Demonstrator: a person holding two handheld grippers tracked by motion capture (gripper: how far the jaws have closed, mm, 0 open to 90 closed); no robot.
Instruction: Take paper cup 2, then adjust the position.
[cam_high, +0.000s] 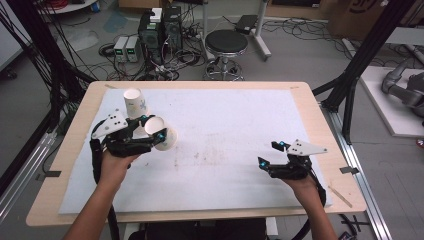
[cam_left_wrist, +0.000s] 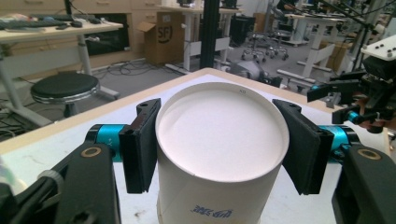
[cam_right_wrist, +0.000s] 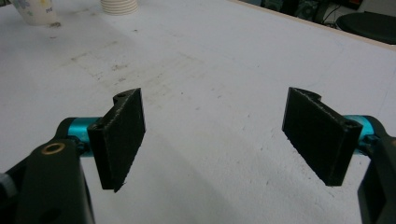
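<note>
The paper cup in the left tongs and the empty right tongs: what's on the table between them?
Nothing: in the high view, only bare, scuffed white table mat lies between the white paper cup in the left tongs and the open right tongs.

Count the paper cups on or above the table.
2: one cup clamped in the left gripper above the table's left side, one cup upside down just behind it. More may be nested unseen.

Cup (cam_high: 161, 134) sits between left gripper (cam_high: 152, 131) fingers at counter (cam_high: 240, 130) left; 2nd cup (cam_high: 135, 103) just behind it; right gripper (cam_high: 270, 154) well apart, right.
</note>
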